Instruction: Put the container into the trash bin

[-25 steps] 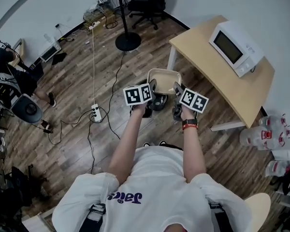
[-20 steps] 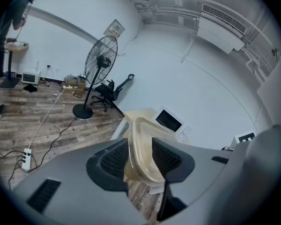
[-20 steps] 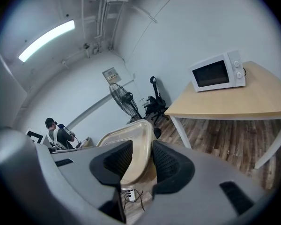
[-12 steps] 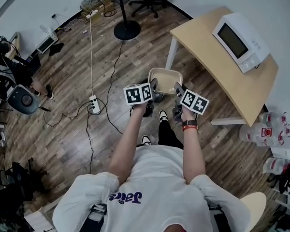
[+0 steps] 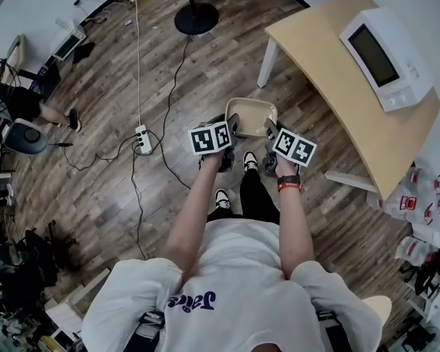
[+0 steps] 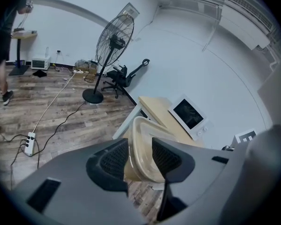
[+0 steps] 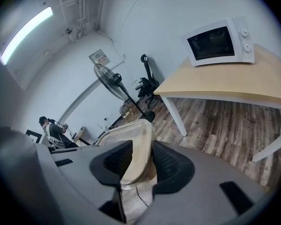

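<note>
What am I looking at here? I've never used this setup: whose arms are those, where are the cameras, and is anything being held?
There is no robot here: a person holds a two-jaw tool in each hand. The head view comes from a camera on the person's head that looks steeply down. In it you see the left hand-held gripper and the right hand-held gripper, each with a square-marked cube. The other two views come from cameras riding on those grippers and look along their jaws. Both grippers are clamped on one beige plastic container, each pinching its wall on opposite sides. It is held in the air above the wood floor. Nearby stands a table with a microwave on it, and a power strip lies on the floor.
</note>
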